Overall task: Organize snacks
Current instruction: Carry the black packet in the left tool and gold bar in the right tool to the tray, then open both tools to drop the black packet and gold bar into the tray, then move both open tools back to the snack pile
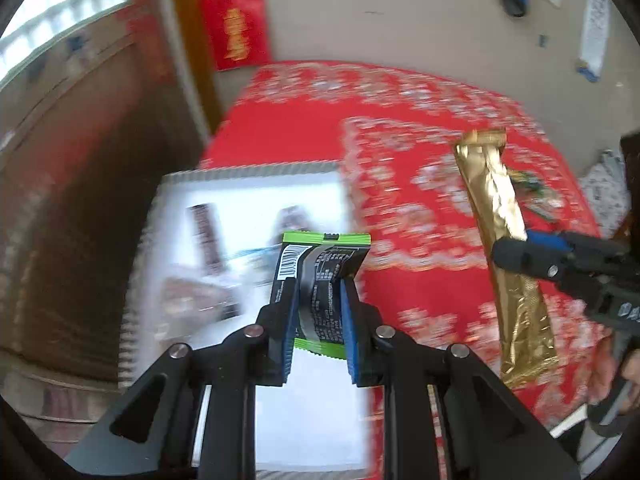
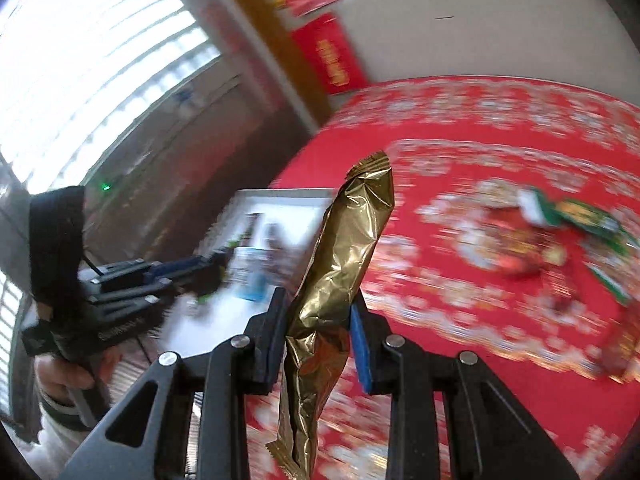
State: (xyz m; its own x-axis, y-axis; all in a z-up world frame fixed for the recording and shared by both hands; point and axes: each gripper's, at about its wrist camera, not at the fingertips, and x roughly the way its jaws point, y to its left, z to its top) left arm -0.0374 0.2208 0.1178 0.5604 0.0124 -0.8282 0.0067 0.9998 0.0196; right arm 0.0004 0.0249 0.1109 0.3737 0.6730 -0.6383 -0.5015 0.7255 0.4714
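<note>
Left tongs (image 1: pixel 320 292) clamped on a black-and-green packet (image 1: pixel 320 276), white tray (image 1: pixel 248 178) right beyond them | Right tongs (image 2: pixel 320 320) clamped on a gold bar (image 2: pixel 340 264), tray off to their left | Tray looks to hold some snacks already | Left to do: a few packets (image 2: pixel 576 216) on the red tablecloth (image 2: pixel 500 120), past the right tongs

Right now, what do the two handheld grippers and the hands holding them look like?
Both are black linkage frames with silver pivot pins and blue ribbed pads on the jaws. The left gripper and the right gripper match. Seen side-on, each body carries pale lettering, too blurred to read. The left hand wears a grey cuff beneath a black strap.
</note>
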